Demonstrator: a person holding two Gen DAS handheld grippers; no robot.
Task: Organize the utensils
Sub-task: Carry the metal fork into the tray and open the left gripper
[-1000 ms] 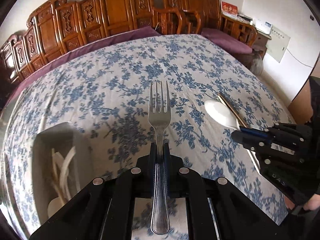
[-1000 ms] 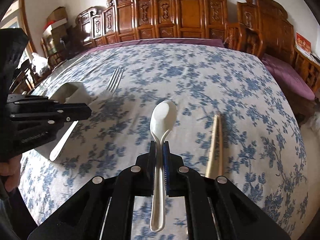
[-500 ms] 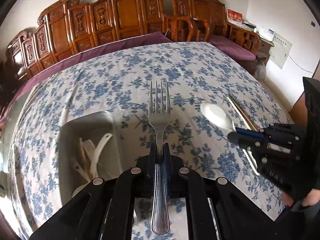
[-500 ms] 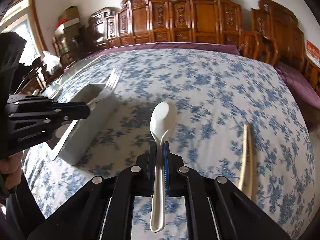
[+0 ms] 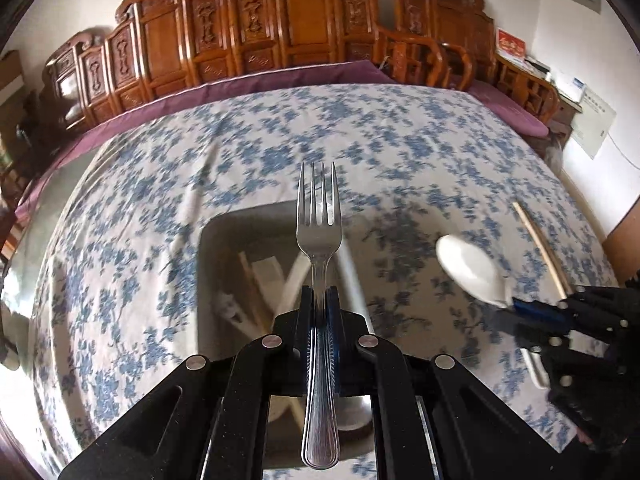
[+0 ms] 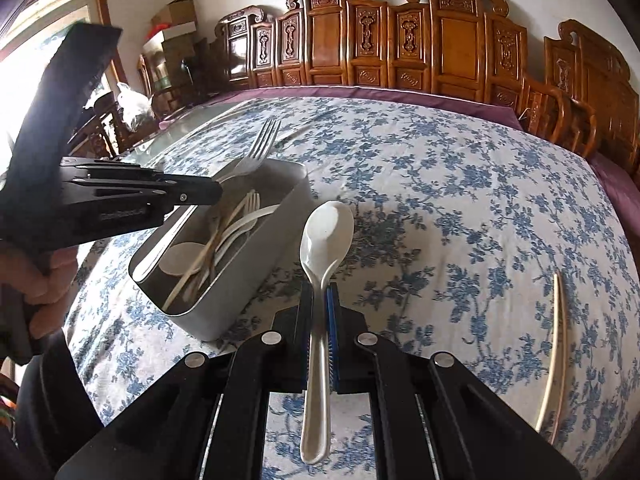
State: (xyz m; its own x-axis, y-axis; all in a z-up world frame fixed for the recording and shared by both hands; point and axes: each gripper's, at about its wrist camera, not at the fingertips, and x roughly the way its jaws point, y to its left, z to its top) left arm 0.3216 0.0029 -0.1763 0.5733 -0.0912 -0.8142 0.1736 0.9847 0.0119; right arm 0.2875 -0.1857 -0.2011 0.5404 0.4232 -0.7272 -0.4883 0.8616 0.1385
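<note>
Left wrist view: left gripper (image 5: 319, 300) was clamped on the metal fork (image 5: 319, 240), pads pinching the handle, tines pointing away from the camera. Fork sat above the grey bin (image 5: 212, 264) on the blue-flowered tablecloth (image 5: 160, 184). Bin contents were blurred (pale utensils and sticks, couldn't separate them). Off to the right the right gripper (image 5: 516, 308) was clamped on the white spoon (image 5: 470, 266), held over bare cloth to the right of the bin. Chopsticks (image 5: 540, 248) lay on the cloth further right, well apart from the bin.

Right wrist view: right gripper (image 6: 319, 300) had its jaws pressed onto the white spoon's (image 6: 324, 240) handle, bowl forward and facing up. Spoon was just right of the bin's (image 6: 240, 304) near wall, not over the opening. Left gripper (image 6: 212, 194) came in from the left with the fork (image 6: 256, 152) over the bin, tines past the far rim. Inside: white plastic utensils (image 6: 240, 220) and wooden chopsticks (tangled together). The loose chopsticks (image 6: 556, 352) lay on the cloth (image 6: 460, 200) at far right. Carved wooden chairs (image 6: 400, 40) lined the wall behind.
</note>
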